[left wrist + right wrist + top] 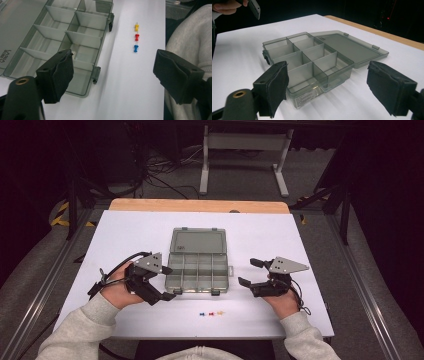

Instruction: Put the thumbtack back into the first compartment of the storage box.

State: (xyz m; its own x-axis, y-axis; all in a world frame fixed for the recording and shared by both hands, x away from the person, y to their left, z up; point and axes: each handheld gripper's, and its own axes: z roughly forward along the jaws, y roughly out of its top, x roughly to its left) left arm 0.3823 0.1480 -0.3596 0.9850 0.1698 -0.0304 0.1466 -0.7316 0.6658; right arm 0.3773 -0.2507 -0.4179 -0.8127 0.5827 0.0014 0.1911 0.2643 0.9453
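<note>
A smoky clear compartment box lies open mid-table, its lid folded flat away from me and its cells empty. Three pushpins lie in a row in front of it: blue, red, yellow. My left gripper is open at the box's left front corner, holding nothing. My right gripper is open just right of the box, also holding nothing. The left gripper view has the box at the left jaw and the yellow, red and blue pins beyond. The right gripper view faces the box.
A white sheet covers the table, with a wooden edge at the far side. A grey sleeve is close on the right of the left gripper view. Metal rails run along both table sides.
</note>
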